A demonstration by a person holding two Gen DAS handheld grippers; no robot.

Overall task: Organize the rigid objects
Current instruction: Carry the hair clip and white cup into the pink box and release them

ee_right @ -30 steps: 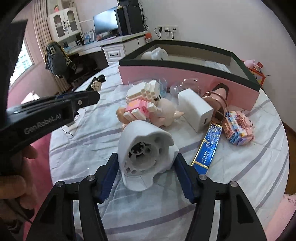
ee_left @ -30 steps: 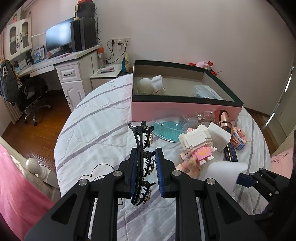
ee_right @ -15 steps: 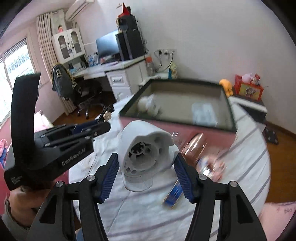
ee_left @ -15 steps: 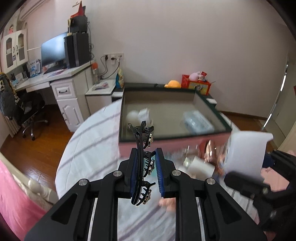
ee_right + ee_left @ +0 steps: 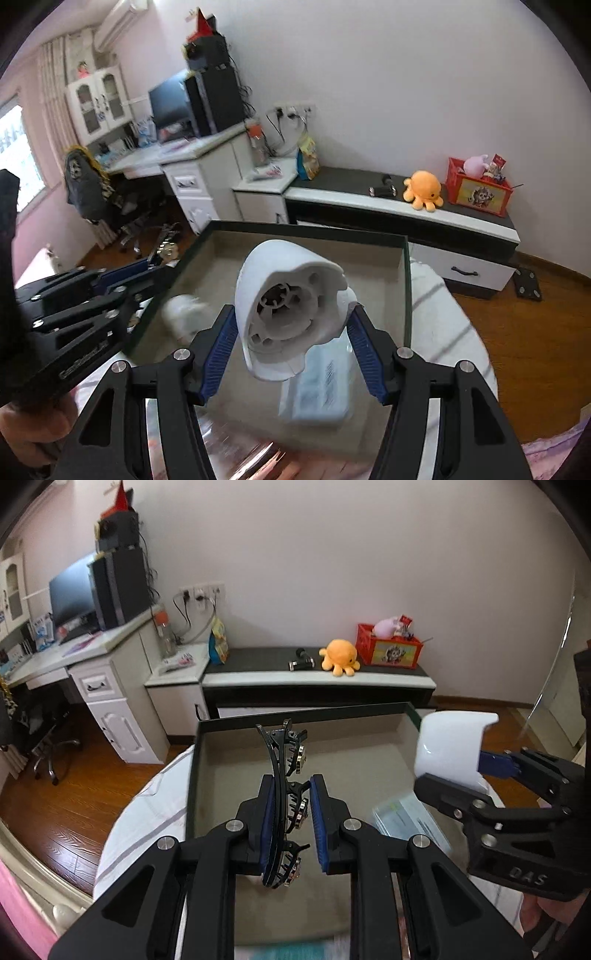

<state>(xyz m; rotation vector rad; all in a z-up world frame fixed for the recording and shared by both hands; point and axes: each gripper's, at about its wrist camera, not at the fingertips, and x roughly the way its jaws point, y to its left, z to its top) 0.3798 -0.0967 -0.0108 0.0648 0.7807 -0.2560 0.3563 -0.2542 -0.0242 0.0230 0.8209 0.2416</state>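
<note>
**Hair clip and white shell over the box: 2 loads, 2 ways to lose them**

Hair clip (image 5: 282, 801) is pinched between the pads (image 5: 267, 818) of the left gripper (image 5: 291, 819), which is closed hard on its thin black spine. The clip stands nearly on edge, its teeth pointing toward 3 o'clock, and most of its length pokes out past the fingertips toward 12 o'clock. With so narrow a hold it could pivot or slip free if the hand jerks, in my judgement.

The right gripper (image 5: 291, 343) is clamped on a white plastic shell (image 5: 288, 306), its blue pads pressing the flanks at 9 and 3 o'clock. The shell is rounded and smooth; a squeeze off its middle could pop it out forward.

Both loads hang above the open box (image 5: 194, 775) with the dark rim. Inside it, at 5 o'clock from the shell, lies a clear packet (image 5: 325, 380), and at 9 o'clock a blurred white object (image 5: 186, 314). A drop from this height could land on either one, or bounce off the rim (image 5: 406, 280) onto the striped bedcover (image 5: 443, 317).

The 2 grippers sit close side by side, so lowering both together risks a knock between them.
</note>
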